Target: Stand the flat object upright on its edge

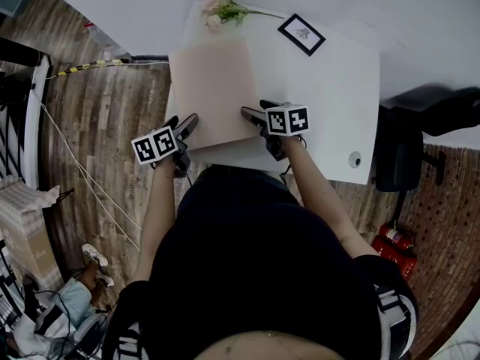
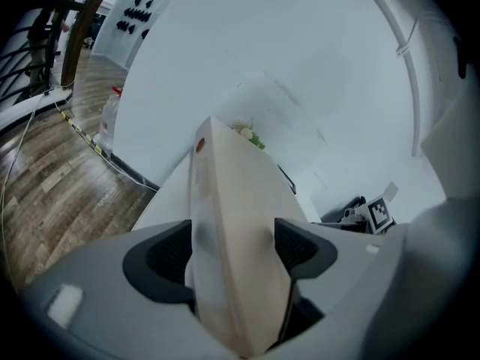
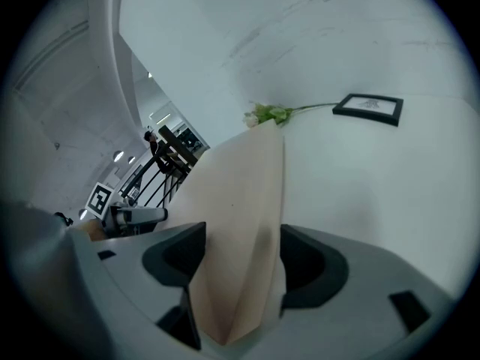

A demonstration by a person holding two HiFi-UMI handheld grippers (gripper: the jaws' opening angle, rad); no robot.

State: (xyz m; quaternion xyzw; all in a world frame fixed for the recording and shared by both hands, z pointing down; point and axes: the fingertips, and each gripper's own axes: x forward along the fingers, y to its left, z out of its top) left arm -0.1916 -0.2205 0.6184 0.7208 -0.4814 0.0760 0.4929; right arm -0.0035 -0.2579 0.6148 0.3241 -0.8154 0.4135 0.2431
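Looking down from the head view: beige panel (image 1: 214, 92) sits in the upper centre of the frame, on the left part of the white table (image 1: 337, 103). Its broad face is turned up to the camera, so it is not on edge.

Left gripper (image 1: 185, 124) is at the panel's near-left corner and right gripper (image 1: 253, 115) at its near-right corner, both just above the person's dark torso in the frame.

Left gripper view: jaws spread, with the panel running away up the middle of the frame between the two dark pads. Its sides sit close to both pads, and the hold looks slack rather than clamped.

Right gripper view: jaws spread wide, same panel in the gap, seen nearly edge-on.

Whether the near edge rests on the tabletop or hangs slightly above it is not clear from the overhead angle.

Far end of the table, top of frame: flower sprig (image 1: 225, 10) just beyond the panel's far edge, and a black-framed picture (image 1: 301, 34) lying flat to its right. Wood plank floor (image 1: 105, 118) on the left.
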